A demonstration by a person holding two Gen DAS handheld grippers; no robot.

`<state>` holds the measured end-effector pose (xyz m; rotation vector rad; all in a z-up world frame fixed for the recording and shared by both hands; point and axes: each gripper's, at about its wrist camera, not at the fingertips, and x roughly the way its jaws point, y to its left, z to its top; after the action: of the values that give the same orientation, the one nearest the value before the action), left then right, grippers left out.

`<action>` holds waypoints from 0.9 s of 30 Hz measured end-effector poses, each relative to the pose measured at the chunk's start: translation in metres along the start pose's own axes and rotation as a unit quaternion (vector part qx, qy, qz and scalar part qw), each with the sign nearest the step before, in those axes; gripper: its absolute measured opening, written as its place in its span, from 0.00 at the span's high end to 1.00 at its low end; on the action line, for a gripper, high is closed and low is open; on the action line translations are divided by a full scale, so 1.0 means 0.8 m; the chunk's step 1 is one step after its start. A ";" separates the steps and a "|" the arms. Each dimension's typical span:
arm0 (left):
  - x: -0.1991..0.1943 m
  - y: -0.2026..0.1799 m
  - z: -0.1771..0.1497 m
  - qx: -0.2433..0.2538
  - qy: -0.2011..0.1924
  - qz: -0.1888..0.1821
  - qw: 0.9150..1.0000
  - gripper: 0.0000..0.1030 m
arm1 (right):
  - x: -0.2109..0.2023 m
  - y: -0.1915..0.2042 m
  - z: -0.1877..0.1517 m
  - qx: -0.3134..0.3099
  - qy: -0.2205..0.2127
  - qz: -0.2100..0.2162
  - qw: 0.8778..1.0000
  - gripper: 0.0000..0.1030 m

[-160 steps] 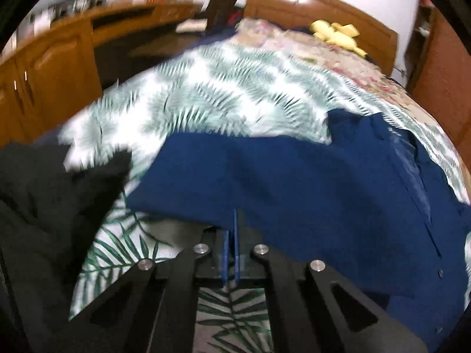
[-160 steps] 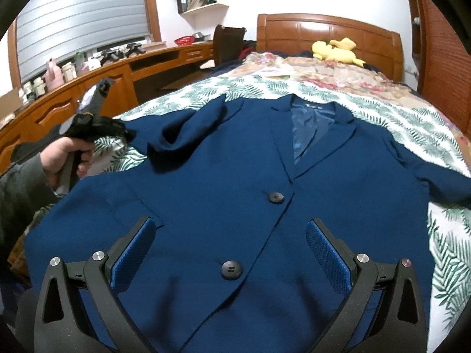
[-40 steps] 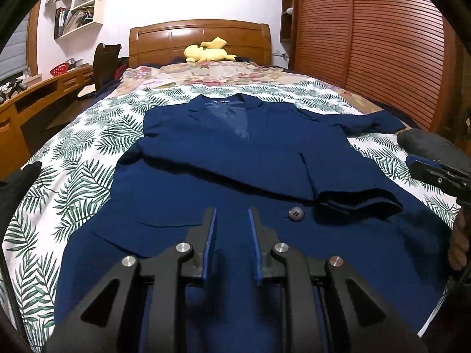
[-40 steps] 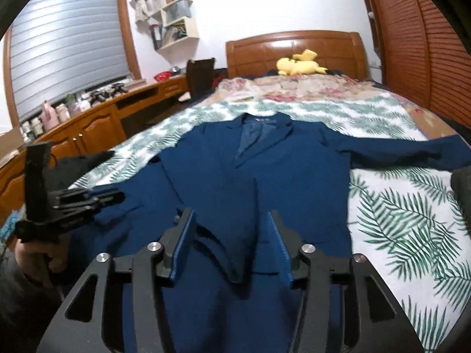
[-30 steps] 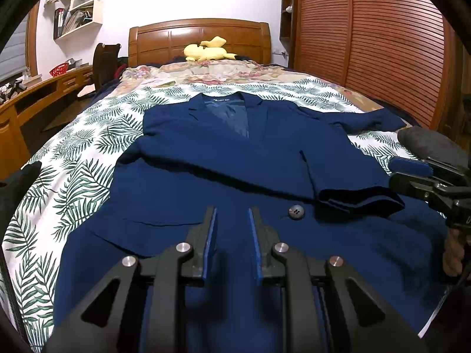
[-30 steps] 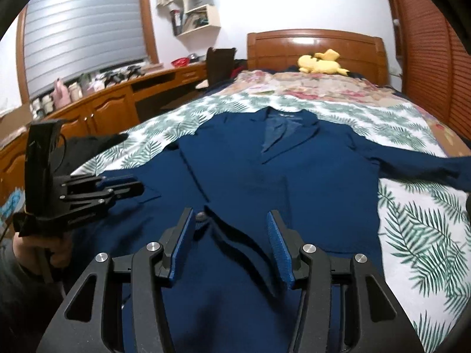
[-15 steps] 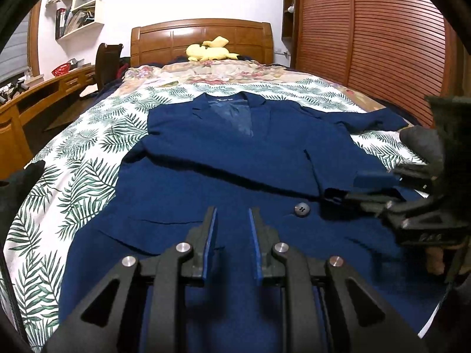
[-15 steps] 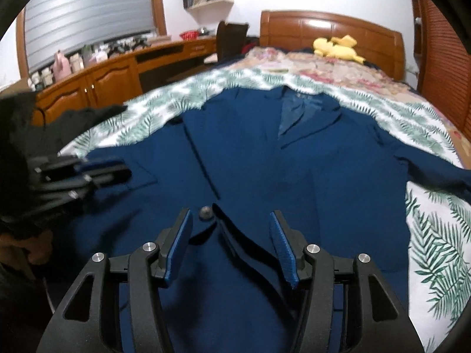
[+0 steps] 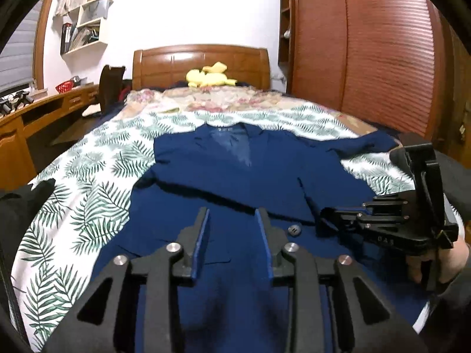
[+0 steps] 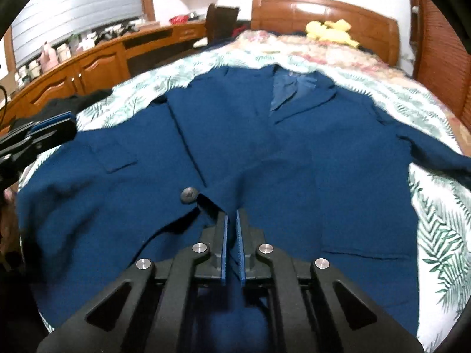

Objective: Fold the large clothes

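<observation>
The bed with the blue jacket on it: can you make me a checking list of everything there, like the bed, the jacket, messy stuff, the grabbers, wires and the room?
Surface: bed with a palm-leaf cover.
Job's things: blue jacket lies front up, one sleeve folded across the chest, the other stretched out to the side.
Clutter: yellow plush toy by the headboard; dark garment at the bed's edge.
Grippers: right gripper has just closed, pinching the folded sleeve's cuff; left gripper has just been opening, nothing between its fingers.
Cables: nothing seen on the bed.
Surroundings: wooden desk, wall shelves, slatted wardrobe.
</observation>
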<state>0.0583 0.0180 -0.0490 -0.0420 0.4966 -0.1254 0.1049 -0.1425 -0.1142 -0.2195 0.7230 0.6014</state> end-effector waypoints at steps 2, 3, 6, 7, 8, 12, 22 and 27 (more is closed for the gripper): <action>-0.012 0.006 0.004 -0.003 -0.013 -0.006 1.000 0.64 | -0.016 -0.002 0.001 0.005 -0.023 -0.015 1.000 0.98; -0.014 0.006 0.004 -0.005 -0.016 -0.007 1.000 0.63 | -0.027 -0.003 0.003 0.010 -0.035 -0.021 0.999 0.98; -0.023 0.013 0.007 -0.014 -0.023 -0.012 1.000 0.61 | -0.056 -0.008 0.010 0.019 -0.065 -0.042 0.997 0.98; -0.026 0.016 0.008 -0.016 -0.026 -0.011 0.999 0.60 | -0.069 -0.013 0.011 0.024 -0.077 -0.055 0.995 0.98; -0.029 0.017 0.009 -0.016 -0.028 -0.009 0.999 0.60 | -0.077 -0.017 0.013 0.029 -0.083 -0.065 0.994 0.98; -0.033 0.017 0.012 -0.015 -0.030 -0.008 0.999 0.60 | -0.103 -0.045 0.017 0.047 -0.089 -0.118 0.988 0.98; -0.036 0.012 0.012 -0.010 -0.024 -0.001 1.000 0.60 | -0.118 -0.090 0.017 0.050 -0.070 -0.218 0.972 0.84; -0.032 0.004 0.011 -0.006 -0.018 -0.008 1.000 0.60 | -0.104 -0.086 0.017 0.037 -0.065 -0.188 0.979 0.56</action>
<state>0.0403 0.0243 -0.0296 -0.0597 0.4602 -0.1379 0.1036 -0.2297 -0.0484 -0.2374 0.5564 0.2243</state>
